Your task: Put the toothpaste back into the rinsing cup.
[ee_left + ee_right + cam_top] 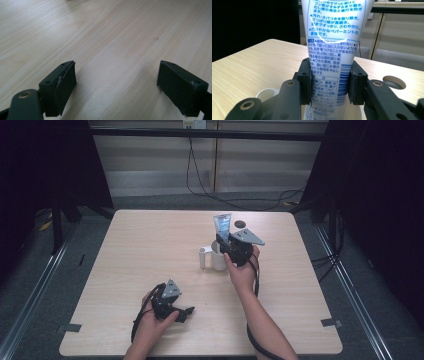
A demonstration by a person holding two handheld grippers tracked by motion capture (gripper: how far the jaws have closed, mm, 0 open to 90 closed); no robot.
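Forearms enter bottom centre; left gripper [172, 302], jaws apart, rests on the pale wooden table [130, 250]. Mid-frame, right gripper [227, 242] clamps an upright toothpaste tube [222, 225] over a white mug [212, 257]. Beyond: grey floor, trailing cables, dark curtains.

A lab — bare wooden table [150, 245], black curtains [380, 195], floor cables [240, 202].

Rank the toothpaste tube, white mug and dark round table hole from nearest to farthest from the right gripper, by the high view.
1. Toothpaste tube: clamped in the right gripper.
2. White mug: just below the jaws.
3. Dark round table hole: farther back on the table.
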